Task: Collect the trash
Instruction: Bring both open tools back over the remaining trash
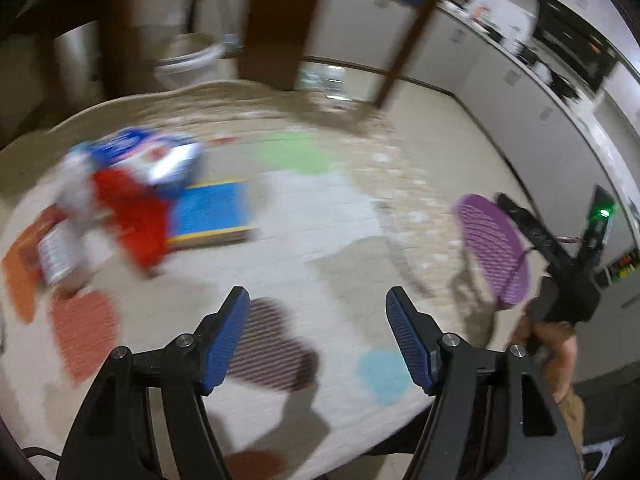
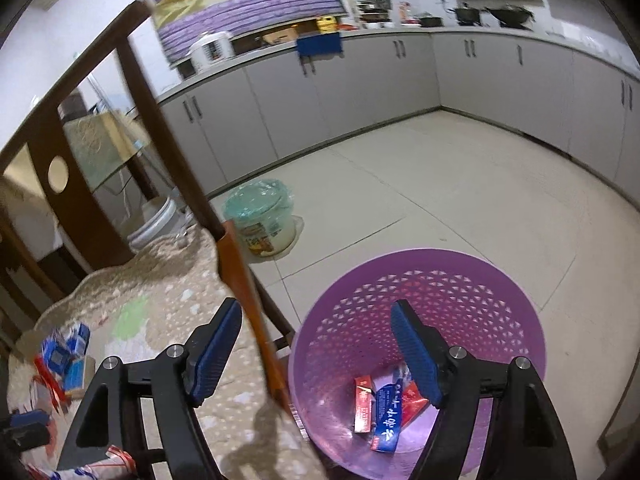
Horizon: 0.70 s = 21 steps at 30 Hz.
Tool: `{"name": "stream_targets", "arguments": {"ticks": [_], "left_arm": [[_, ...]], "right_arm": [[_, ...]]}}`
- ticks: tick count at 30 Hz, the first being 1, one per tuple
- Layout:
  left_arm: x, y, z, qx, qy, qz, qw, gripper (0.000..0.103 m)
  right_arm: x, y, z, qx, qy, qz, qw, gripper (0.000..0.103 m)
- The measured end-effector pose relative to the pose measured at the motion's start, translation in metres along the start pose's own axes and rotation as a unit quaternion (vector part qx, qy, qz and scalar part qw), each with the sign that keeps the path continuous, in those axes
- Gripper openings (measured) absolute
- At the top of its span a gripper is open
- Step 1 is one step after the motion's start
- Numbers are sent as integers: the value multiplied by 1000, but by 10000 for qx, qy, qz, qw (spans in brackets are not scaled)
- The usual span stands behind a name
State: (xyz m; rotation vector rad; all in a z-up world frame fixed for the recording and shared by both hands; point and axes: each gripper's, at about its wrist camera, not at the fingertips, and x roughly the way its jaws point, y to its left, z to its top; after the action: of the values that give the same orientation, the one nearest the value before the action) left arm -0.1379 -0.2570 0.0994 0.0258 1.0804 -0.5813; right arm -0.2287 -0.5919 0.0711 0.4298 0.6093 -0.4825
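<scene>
A blurred pile of trash lies on the table's left in the left wrist view: a red wrapper [image 1: 128, 216], a blue-white packet [image 1: 152, 156], a blue box [image 1: 210, 214] and a white can [image 1: 60, 258]. My left gripper [image 1: 318, 308] is open and empty above the table, right of the pile. My right gripper [image 2: 316, 320] is open and empty above a purple perforated basket [image 2: 480, 292] on the floor; red and blue cartons [image 2: 384, 412] lie in it. The basket also shows in the left wrist view [image 1: 494, 248]. The pile shows in the right wrist view [image 2: 64, 356].
The table [image 2: 168, 292] has a beige patterned cloth. A dark wooden chair [image 2: 132, 92] stands beside it. A bucket lined with a green bag [image 2: 260, 216] and a white pot [image 2: 156, 220] sit on the tiled floor. Grey kitchen cabinets [image 2: 360, 80] line the walls.
</scene>
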Motion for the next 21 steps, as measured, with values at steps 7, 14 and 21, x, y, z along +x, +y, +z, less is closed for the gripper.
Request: {"name": "stream_targets", "arguments": {"ticks": [7, 14, 21], "left_arm": [[-34, 107, -17, -1048, -317, 1018, 9888, 70], [-25, 155, -3, -1428, -284, 1109, 9831, 69], [14, 162, 20, -1182, -89, 1378, 9833, 70]], "right_arm": [[2, 32, -9, -300, 34, 101, 9995, 82], [2, 64, -18, -660, 50, 283, 9974, 83], [3, 91, -26, -1058, 60, 445, 9934, 83]]}}
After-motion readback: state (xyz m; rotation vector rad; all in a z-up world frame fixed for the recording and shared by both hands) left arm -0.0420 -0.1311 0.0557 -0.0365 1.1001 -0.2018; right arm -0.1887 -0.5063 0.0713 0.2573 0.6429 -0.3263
